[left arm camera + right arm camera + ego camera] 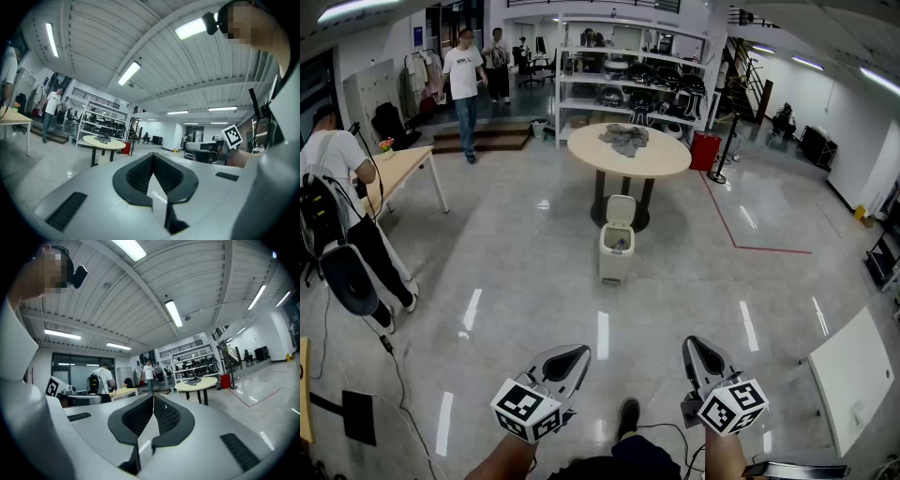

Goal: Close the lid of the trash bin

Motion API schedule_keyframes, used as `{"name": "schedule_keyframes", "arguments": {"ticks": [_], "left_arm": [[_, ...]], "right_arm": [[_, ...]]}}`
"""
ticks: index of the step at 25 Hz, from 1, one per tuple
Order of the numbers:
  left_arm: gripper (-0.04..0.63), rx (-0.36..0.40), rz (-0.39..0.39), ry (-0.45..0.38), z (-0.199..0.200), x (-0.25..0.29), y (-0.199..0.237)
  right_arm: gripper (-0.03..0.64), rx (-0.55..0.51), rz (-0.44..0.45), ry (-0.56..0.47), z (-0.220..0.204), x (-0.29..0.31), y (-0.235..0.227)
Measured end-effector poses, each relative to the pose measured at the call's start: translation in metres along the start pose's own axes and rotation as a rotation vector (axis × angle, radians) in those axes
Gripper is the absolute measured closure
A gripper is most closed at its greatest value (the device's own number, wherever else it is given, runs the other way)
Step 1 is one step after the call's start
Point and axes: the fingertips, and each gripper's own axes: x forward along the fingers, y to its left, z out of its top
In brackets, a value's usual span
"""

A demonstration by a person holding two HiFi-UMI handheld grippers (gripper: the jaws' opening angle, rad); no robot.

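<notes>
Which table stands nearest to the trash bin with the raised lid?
The round table, with grey cloth on top: the trash bin stands just before its base. The rectangular table at the left is far off.

Floor (534,272): glossy grey, red line (769,249) at right.
Round table (666,157): beige, mid-room.
Shelves (581,80): white, behind the table.
Desk (398,169): left side.
Ceiling lamps (881,80): long strips, lit.
</notes>
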Motion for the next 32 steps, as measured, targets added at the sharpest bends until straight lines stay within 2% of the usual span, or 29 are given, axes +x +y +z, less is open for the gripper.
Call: {"name": "schedule_keyframes", "arguments": {"ticks": [6,14,18,25,32], "left_arm": [[0.595,0.010,0.034,0.005,0.010,0.070,0.037],[0.595,0.015,0.075,0.014,0.034,0.188,0.061],[0.595,0.025,0.082,0.028,0.042,0.240,0.075],[0.595,0.002,0.089,0.032,0.053,0.303,0.121],[0.595,-0.011,0.039,0.003,0.063,0.368,0.211]], "right_arm": [[0.606,-0.003,0.033,0.005,0.006,0.058,-0.056],[0.606,-0.015,0.108,0.009,0.037,0.126,-0.155],[0.606,-0.013,0.116,0.007,0.049,0.163,-0.200],[0.606,0.008,0.121,0.003,0.062,0.225,-0.239],[0.606,-0.010,0.084,0.015,0.063,0.324,-0.264]]}}
